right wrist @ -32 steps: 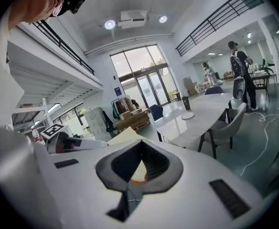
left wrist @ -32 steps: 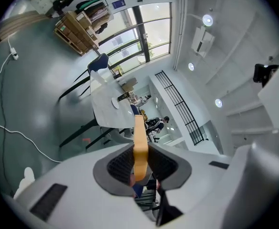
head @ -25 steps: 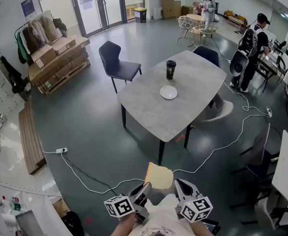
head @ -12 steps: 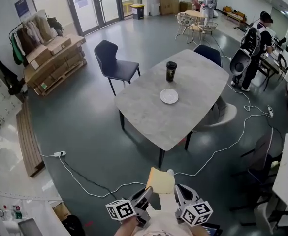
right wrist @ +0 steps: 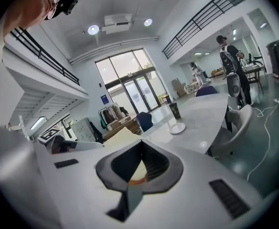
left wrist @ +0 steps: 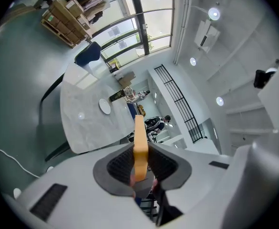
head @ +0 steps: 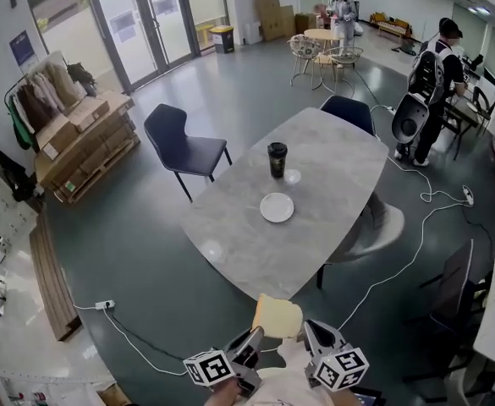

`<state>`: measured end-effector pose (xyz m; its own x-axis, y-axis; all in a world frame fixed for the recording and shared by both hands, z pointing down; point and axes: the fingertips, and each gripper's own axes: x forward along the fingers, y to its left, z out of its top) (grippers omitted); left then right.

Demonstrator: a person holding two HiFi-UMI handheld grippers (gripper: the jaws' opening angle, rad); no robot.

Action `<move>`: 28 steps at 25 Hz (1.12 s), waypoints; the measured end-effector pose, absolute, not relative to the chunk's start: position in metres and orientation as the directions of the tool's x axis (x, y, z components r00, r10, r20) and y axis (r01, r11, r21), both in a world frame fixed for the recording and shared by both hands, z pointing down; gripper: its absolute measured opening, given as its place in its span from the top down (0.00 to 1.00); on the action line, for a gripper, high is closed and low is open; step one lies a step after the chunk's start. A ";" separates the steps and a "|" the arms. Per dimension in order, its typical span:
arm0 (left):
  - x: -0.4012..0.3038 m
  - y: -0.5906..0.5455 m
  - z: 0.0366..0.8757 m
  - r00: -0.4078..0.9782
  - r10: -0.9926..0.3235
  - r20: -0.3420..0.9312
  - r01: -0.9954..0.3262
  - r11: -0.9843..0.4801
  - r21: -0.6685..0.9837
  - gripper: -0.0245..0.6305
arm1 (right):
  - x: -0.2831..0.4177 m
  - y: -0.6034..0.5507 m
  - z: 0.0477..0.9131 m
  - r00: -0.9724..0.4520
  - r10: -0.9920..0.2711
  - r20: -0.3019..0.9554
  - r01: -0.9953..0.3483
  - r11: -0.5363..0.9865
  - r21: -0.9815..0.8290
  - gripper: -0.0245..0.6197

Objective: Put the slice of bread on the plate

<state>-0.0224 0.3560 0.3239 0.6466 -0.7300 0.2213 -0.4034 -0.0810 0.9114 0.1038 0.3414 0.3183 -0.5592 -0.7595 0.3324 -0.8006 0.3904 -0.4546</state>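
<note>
**Well short of the plate, bread slice hanging between two grippers**

A broad table (head: 315, 227) with rounded corners and a mottled grey, stone-like top is standing on dark legs on the glossy floor. Off to the left, closed cardboard boxes (head: 78, 125) are sitting stacked on a wooden pallet; what they are holding cannot be told. A dark blue moulded chair (head: 179, 146) is standing just beside the table's far-left edge.

At the bottom of the head view, the left gripper (head: 254, 337) is clamping the slice of bread (head: 277, 315) between its ribbed dark pads, so the slice is showing edge-on in the left gripper view. The right gripper (head: 310, 328) is pinching a corner of the same slice.

The slice is squarish with rounded corners, pale cream on its face with a thin golden-orange crust. It is hanging in the air near the table's closest corner, well apart from the plate.

The plate (head: 277, 207), small, round, white and shallow, is lying near the table's middle, with the slice not yet on it. A tall dark cup (head: 277, 159) is standing upright just beyond it.
</note>
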 end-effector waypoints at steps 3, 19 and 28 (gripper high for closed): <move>-0.008 0.318 0.318 0.646 -0.731 0.220 -0.419 -0.100 0.902 0.82 | 0.120 0.306 0.321 -0.563 -0.761 0.323 -0.796 0.394 -0.460 0.96; 0.028 0.215 0.316 0.535 -0.809 0.242 -0.467 -0.045 0.883 0.82 | 0.163 0.186 0.326 -0.639 -0.701 0.316 -0.745 0.463 -0.480 0.96; 0.013 0.195 0.325 0.523 -0.814 0.253 -0.452 -0.013 0.892 0.82 | 0.131 0.166 0.334 -0.672 -0.652 0.350 -0.727 0.493 -0.477 0.96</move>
